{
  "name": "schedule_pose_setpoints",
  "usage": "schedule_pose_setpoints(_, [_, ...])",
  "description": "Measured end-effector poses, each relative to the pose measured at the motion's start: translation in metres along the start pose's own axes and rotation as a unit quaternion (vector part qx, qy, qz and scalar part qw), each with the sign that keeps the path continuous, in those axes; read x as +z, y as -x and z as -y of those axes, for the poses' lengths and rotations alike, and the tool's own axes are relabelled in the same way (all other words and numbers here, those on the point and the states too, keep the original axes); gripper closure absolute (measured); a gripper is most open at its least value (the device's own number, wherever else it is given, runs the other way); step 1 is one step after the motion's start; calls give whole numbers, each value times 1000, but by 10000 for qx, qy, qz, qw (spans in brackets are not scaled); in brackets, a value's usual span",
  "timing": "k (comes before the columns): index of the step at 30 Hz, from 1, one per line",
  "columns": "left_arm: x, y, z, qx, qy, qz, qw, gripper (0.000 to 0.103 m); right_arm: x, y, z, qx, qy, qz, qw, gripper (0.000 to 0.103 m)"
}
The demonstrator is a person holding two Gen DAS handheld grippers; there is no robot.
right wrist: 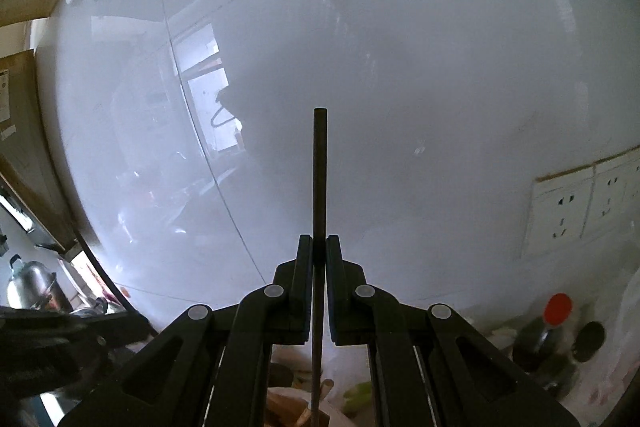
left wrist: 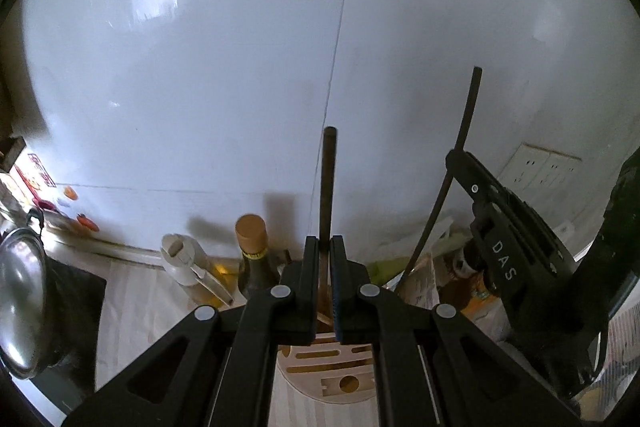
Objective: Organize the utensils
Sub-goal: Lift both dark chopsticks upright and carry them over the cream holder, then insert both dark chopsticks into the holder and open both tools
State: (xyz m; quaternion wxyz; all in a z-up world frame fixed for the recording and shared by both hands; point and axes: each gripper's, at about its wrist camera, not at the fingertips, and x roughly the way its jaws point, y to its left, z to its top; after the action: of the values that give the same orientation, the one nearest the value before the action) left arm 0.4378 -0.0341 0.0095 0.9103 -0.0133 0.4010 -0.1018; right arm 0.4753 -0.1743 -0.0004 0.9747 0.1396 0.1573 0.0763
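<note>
My left gripper (left wrist: pixel 325 243) is shut on a dark brown chopstick (left wrist: pixel 329 179) that stands straight up between its pads, against the white wall. Directly below the fingers lies a round, pale wooden holder (left wrist: pixel 312 381) with slots in its top. To the right in the left wrist view, my right gripper (left wrist: pixel 456 157) clamps a thin black chopstick (left wrist: pixel 466 115) that leans slightly. In the right wrist view that gripper (right wrist: pixel 319 241) is shut on the same black chopstick (right wrist: pixel 320 167), which runs up past the fingers and down below them. Part of the left gripper's body shows at the lower left.
Behind the holder stand a dark bottle with a tan cap (left wrist: pixel 250 231) and a white dispenser bottle (left wrist: pixel 180 255). A metal pot lid (left wrist: pixel 20 307) is at the left. Wall sockets (right wrist: pixel 580 203), a red-capped sauce bottle (right wrist: pixel 558 311) and plastic bags crowd the right. A kettle (right wrist: pixel 32 283) sits far left.
</note>
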Motion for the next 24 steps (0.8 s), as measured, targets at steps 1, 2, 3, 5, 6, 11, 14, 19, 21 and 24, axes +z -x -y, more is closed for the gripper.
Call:
schedule_pose_setpoints(1, [-2,-4,0,-6,-1,-55,10000,100,-3,-3,-1,-17,31,0,10000,97])
schedule_pose_setpoints(2, [-2,-7,1,-17,-2,-94,10000,100,-5,-6,-2,4,69,-30,10000,97])
schedule_pose_setpoints(3, [-3,-8,0,-22,4,-121,9999,100,-6,-8,-2,9,92,-59,9999,97])
schedule_pose_setpoints(5, [-3,-8,-1,65,32,-135,9999,96,-8,-10,-4,67,181,-80,9998,97])
schedule_pose_setpoints(6, [-3,-7,-2,103,38,-121,9999,96,-8,-9,-4,87,180,-109,9997,97])
schedule_pose_setpoints(11, [-4,-2,-5,340,31,-41,9994,83,-11,-4,-1,184,171,-251,9994,96])
schedule_pose_setpoints(14, [-7,2,-9,388,127,19,9992,38,-14,-1,-3,134,236,-137,9995,97])
schedule_pose_setpoints(19, [-11,8,-17,603,148,163,9979,11,-18,1,-13,29,325,36,9995,97])
schedule_pose_setpoints(21, [-14,10,-19,669,150,216,9974,6,-21,0,-15,119,346,-174,9992,97])
schedule_pose_setpoints(24, [-21,13,-25,857,150,305,9957,0,-28,5,-16,59,450,-349,9984,95])
